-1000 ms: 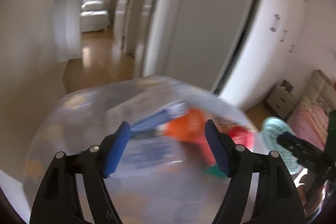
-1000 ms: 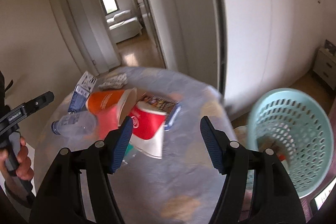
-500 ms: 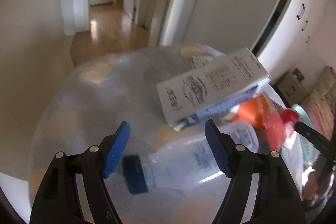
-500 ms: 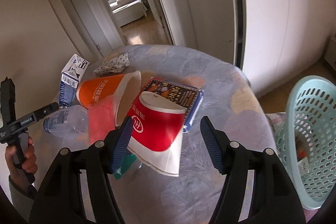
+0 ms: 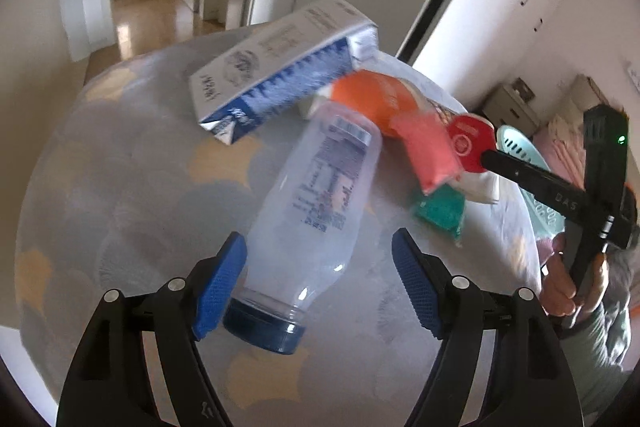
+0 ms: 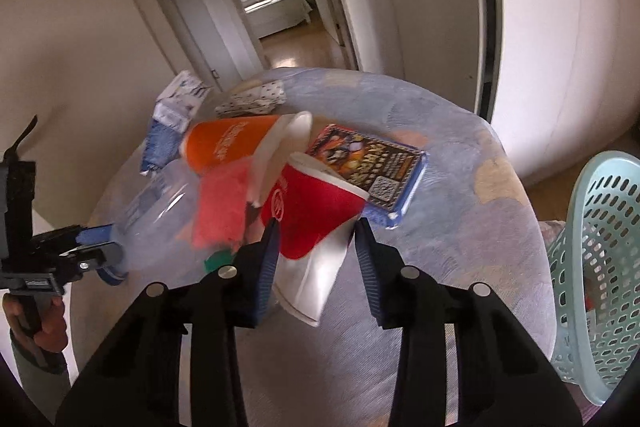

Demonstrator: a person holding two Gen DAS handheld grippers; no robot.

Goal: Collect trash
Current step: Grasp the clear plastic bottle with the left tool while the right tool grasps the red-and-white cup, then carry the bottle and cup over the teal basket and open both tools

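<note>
A round table [image 5: 120, 187] holds trash. A clear plastic bottle [image 5: 316, 211] with a blue cap lies between the open fingers of my left gripper [image 5: 318, 279]; the left pad is next to its neck. A blue-and-white carton [image 5: 280, 75], an orange cup [image 5: 372, 99], a pink wrapper [image 5: 428, 155] and a green wrapper [image 5: 438, 209] lie beyond. My right gripper [image 6: 316, 247] has its jaws close around the base of a red paper cup [image 6: 316, 211]. A colourful box [image 6: 368, 171] lies behind it. The teal basket [image 6: 600, 267] stands to the right.
A spotted crumpled paper [image 6: 252, 99] lies at the table's far side. White wardrobe doors [image 6: 560, 27] stand on the right, and a hallway with a wooden floor opens behind the table. The basket holds some trash.
Both grippers have moved in on the table. The left one now has the bottle between its fingers. The right one has closed in around the red cup.
</note>
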